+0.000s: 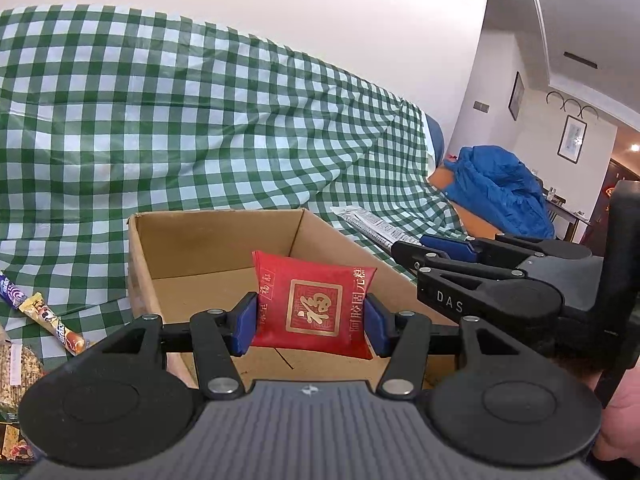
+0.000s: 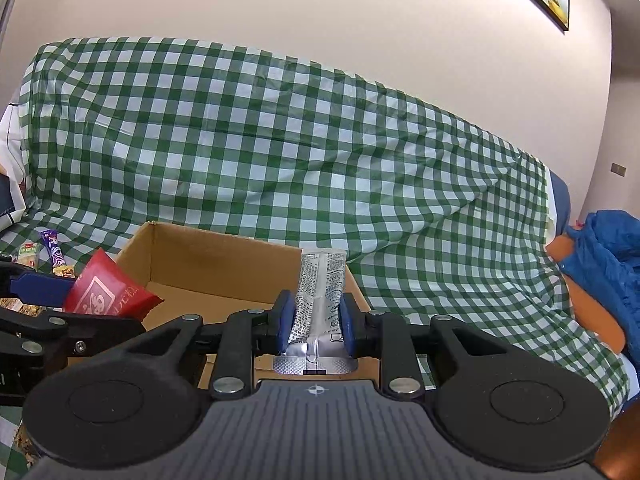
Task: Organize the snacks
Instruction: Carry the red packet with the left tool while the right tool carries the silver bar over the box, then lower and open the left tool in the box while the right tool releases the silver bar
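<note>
Collision is the risk: left tongs pinching a red packet and right tongs pinching a silver packet crowd over the same cardboard box, so either packet could get knocked outside it.

Left gripper clamps red packet over open box; right gripper alongside, pinching silver packet.
</note>
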The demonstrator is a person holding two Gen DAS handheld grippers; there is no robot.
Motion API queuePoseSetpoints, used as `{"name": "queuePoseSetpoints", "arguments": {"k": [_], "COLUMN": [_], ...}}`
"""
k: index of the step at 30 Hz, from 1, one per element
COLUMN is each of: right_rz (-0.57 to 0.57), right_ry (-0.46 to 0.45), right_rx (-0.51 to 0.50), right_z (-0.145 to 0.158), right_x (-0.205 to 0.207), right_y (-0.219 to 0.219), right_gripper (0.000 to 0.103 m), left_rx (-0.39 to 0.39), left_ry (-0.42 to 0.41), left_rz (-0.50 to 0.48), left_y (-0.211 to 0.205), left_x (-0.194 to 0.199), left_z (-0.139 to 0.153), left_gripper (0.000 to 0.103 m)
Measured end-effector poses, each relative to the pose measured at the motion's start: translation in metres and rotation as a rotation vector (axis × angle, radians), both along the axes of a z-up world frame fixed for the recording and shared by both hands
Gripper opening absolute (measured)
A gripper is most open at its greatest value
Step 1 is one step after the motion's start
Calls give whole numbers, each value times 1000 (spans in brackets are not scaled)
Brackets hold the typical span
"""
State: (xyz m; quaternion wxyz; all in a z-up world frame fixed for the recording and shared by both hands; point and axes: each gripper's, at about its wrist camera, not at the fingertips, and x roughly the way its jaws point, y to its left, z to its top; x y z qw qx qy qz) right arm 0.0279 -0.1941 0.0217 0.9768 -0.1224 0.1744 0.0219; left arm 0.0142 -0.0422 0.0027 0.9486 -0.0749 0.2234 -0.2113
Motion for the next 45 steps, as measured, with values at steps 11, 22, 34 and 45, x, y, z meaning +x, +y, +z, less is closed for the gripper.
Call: {"name": "queuePoseSetpoints", "arguments": {"k": [11, 22, 34, 45], "right_rz": [-5, -4, -1, -26], "right_ry": [-9, -11, -11, -7], "right_rx": [-1, -2, -4, -8], "right_z": [0, -1, -1, -2], "right_x": [-2, -2, -3, -1], "right_y": [1, 1, 1, 2], "right_gripper": [26, 26, 26, 28], "left_rx": [3, 3, 1, -10], "left_ry": [-1, -6, -10, -6], "left_rz": [-11, -15, -27, -4], "left_y": [-3, -5, -8, -5], "left_x": [0, 0, -4, 0], "left_z": [-1, -2, -2, -1], "left_gripper": [60, 60, 60, 78]}}
